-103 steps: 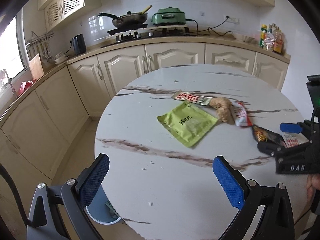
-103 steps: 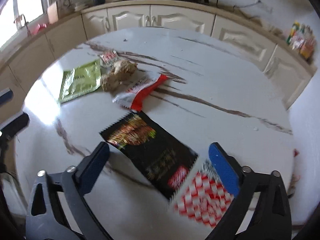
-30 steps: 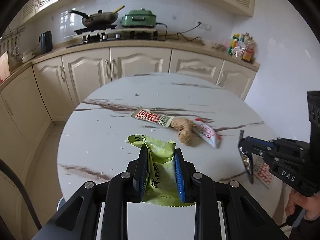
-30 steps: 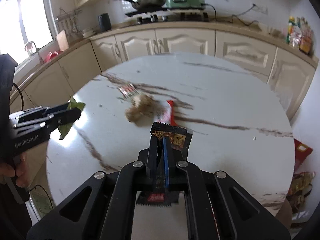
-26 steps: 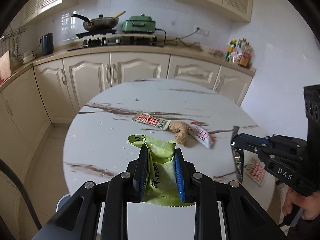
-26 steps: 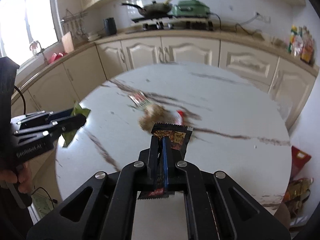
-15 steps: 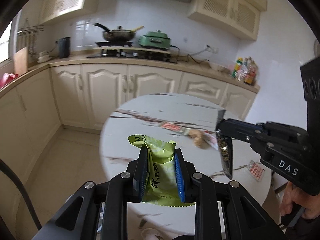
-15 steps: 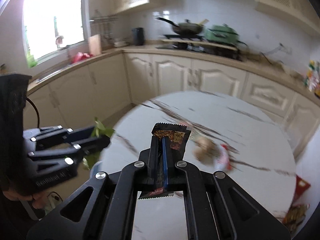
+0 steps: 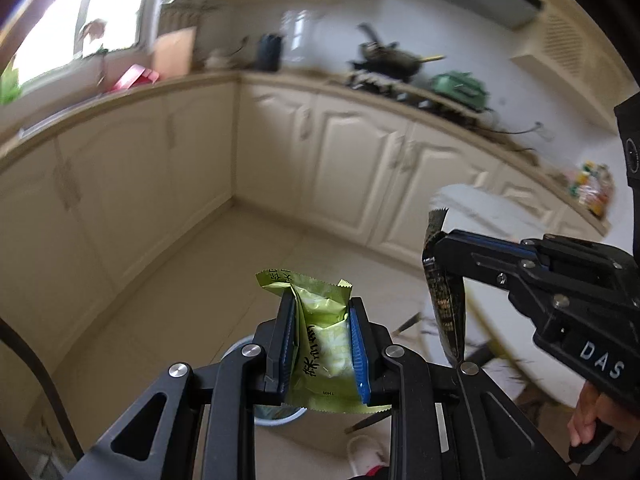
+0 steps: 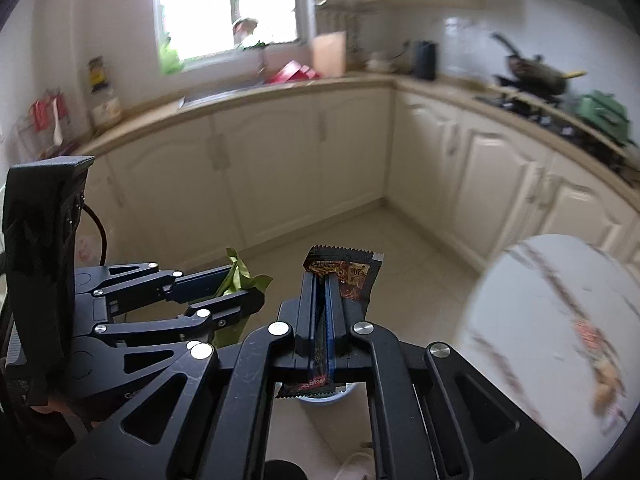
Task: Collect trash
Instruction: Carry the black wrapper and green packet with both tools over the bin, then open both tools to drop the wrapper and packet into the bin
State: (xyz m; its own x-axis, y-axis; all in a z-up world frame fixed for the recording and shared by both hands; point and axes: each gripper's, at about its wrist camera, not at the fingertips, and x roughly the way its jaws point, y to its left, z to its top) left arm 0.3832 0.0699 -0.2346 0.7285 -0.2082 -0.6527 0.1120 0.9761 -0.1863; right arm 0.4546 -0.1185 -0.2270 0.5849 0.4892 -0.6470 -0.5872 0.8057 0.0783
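Left gripper (image 9: 322, 316) clamped on green wrapper (image 9: 320, 340), fingers narrow, packet crumpled between the blue pads and standing proud above them. Right gripper (image 10: 320, 292) likewise clamped, fingers almost together, on dark wrapper (image 10: 344, 270), serrated top edge upright. Same dark wrapper hanging edge-on in the left wrist view (image 9: 444, 288), just beside the green one; both tools side by side, apart, not touching.

Directly beneath both grippers: pale blue bin (image 9: 276, 414) on the tiled floor (image 9: 192, 280), rim only partly visible behind the fingers; same rim showing under the right tool (image 10: 324, 396). Contents of bin not readable.

Change noted against half a second earlier: round desk then filling the view ahead, now swung off to the right edge (image 10: 560, 320); floor and bin now below. Both wrappers unchanged in the grip. Judged meaning: carry leg nearly complete, release over the bin the step in hand.

On the desk, blurred: remaining litter (image 10: 604, 384), at least a red-and-white packet and a tan lump, well apart from the grippers. Judged: two items about to be binned, further trips needed.

Risk, as judgement: light film wrappers liable to drift past the rim if released high or off-centre.

Beyond: cream cabinets (image 9: 352, 160), wok (image 9: 390, 58) on hob, window (image 10: 224, 4). Motion blur throughout.
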